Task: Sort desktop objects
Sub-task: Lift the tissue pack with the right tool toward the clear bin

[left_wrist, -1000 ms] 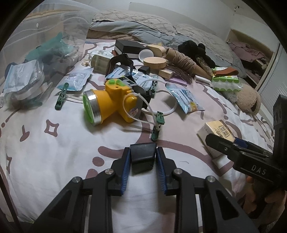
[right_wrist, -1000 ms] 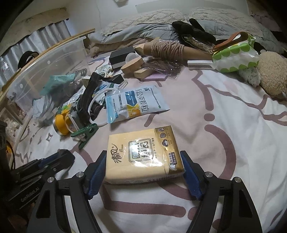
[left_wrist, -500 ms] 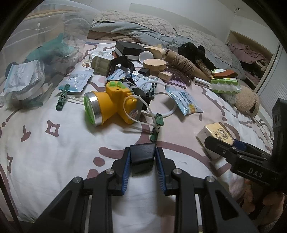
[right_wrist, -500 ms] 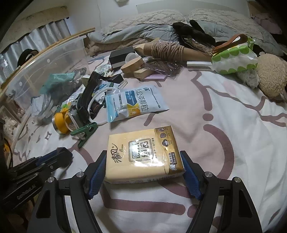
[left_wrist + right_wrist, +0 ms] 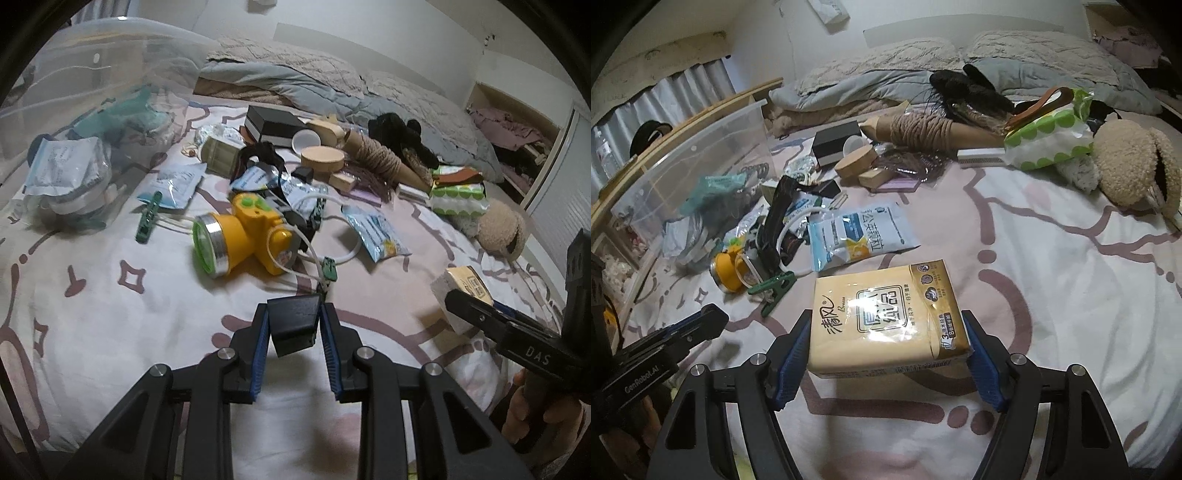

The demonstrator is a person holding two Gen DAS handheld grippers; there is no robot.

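A yellow tissue pack (image 5: 886, 314) sits between the blue pads of my right gripper (image 5: 886, 325), which presses both short sides and is still closing on it. The pack hangs just above the patterned bedsheet (image 5: 1071, 295). In the left wrist view the same pack (image 5: 461, 286) shows at the right edge, in that gripper (image 5: 476, 314). My left gripper (image 5: 294, 314) is shut on a small black block (image 5: 293, 326), held over the sheet. It appears at the lower left of the right wrist view (image 5: 701, 321).
A clear plastic bin (image 5: 74, 110) with packets stands at the left. Clutter fills the middle: a yellow headlamp (image 5: 240, 240), green clips (image 5: 147, 218), sachets (image 5: 857, 232), a twine cone (image 5: 923, 129), wooden discs (image 5: 321, 160), a black box (image 5: 273, 125). A dotted bag (image 5: 1045, 140) and plush toy (image 5: 1134, 162) lie right.
The right gripper has risen a little with the tissue pack, which now casts a shadow on the sheet. The left gripper and its black block have stayed put.
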